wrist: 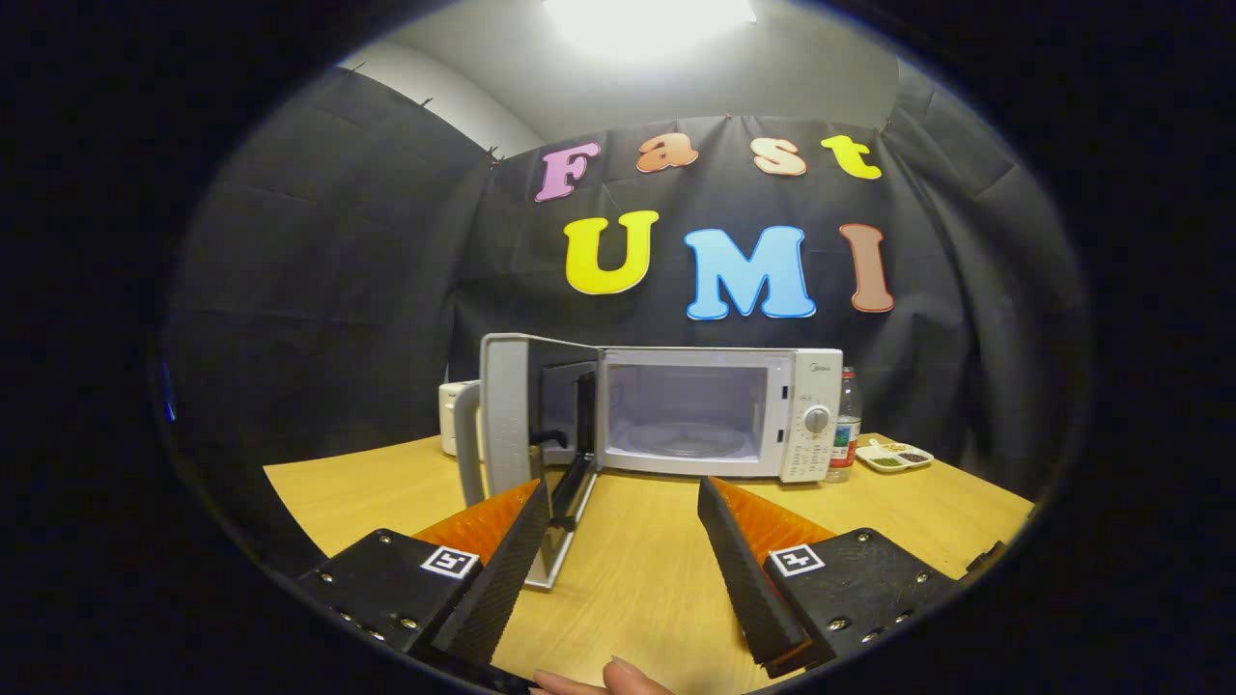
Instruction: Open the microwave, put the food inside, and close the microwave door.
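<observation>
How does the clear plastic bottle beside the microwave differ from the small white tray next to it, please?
The clear plastic bottle stands upright and tall; the small white tray lies flat and low. The bottle touches or nearly touches the white microwave, while the tray sits farther out. The tray is open, with dark and green bits in compartments; the bottle's contents cannot be told. Both rest on the wooden table, beyond the open gripper.

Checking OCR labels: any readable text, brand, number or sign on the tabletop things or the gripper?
Microwave brand mark and panel print: too small to read.
Bottle label: blurred.
Gripper square markers: patterns, no text; jaws open, empty.
Nothing legible.
</observation>
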### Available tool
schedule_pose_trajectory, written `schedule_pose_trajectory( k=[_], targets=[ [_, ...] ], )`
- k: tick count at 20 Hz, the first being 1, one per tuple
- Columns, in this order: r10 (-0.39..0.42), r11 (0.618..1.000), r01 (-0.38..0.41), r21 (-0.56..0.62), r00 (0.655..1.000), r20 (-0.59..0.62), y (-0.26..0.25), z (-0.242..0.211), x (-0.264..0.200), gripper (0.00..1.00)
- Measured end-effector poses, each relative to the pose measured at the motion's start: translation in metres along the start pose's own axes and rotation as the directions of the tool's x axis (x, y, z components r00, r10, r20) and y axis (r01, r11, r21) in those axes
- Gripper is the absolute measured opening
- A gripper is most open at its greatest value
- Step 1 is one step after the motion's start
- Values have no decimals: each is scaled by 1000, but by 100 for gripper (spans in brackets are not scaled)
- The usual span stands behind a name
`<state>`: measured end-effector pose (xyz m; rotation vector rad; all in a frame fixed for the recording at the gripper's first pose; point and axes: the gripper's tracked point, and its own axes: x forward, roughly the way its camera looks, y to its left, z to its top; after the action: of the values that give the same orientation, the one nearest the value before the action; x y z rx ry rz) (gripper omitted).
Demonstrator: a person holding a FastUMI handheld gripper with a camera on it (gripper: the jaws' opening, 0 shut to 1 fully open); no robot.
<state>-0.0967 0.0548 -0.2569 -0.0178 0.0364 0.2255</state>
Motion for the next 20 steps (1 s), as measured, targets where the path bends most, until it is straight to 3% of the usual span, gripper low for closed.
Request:
schedule_pose_trajectory(
  k=[8, 15, 20],
  targets=[
    [-148, 989, 146, -36, 987, -60, -87, -33, -11, 94],
    [-186, 982, 191, 8, 963, -196, -123, -77, -11, 94],
    [-155, 984, 177, 22, 908, -389, -128, -123, -7, 94]
  ],
)
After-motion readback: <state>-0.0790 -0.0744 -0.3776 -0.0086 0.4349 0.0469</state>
